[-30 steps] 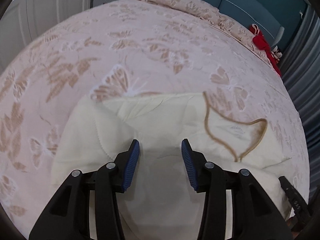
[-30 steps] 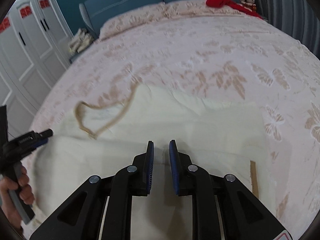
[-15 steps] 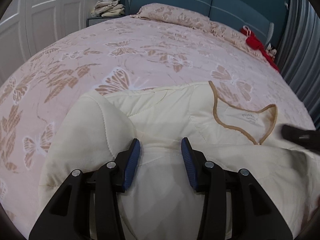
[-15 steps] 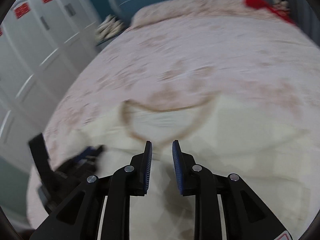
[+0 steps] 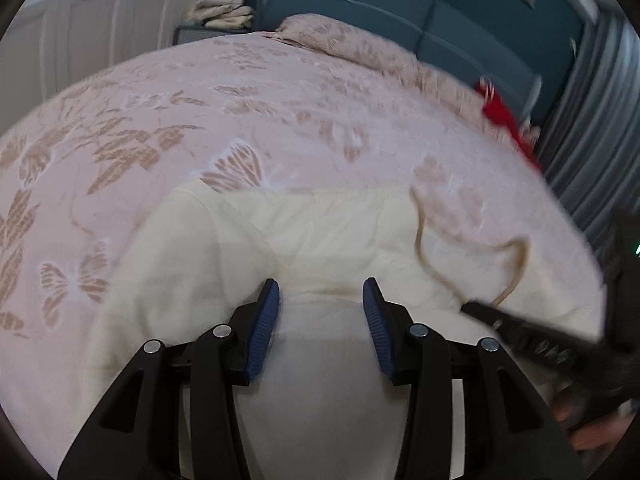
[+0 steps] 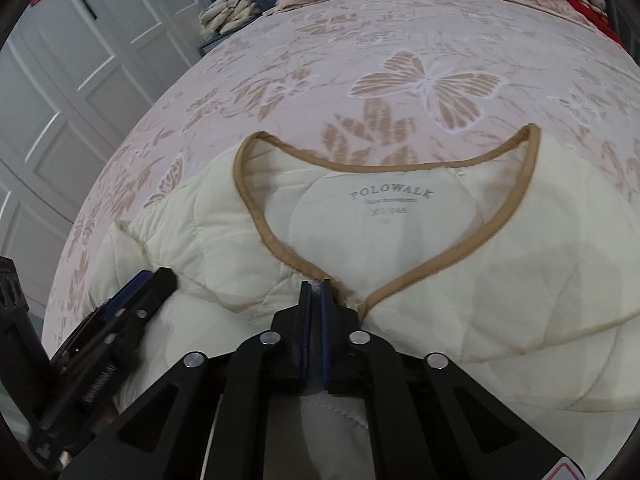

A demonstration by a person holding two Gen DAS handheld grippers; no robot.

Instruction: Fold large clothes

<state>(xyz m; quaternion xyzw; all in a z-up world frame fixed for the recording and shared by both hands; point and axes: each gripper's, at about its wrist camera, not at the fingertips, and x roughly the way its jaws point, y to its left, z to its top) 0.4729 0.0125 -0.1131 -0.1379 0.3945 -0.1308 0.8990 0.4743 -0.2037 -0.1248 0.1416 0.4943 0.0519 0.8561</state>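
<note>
Lying on the butterfly-print bedspread (image 6: 432, 80), the cream quilted jacket (image 6: 500, 280) looks soft, puffy and light. Right gripper (image 6: 315, 292) is pinched narrow at the tan-trimmed neckline (image 6: 400, 280); left gripper (image 5: 320, 320) hangs wide, empty. Firm trim offers the best hold.

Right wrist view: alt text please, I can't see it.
The right gripper is nearly shut at the tan-trimmed neckline of a cream quilted jacket lying on a butterfly-print bedspread; the left gripper rests lower left.
</note>
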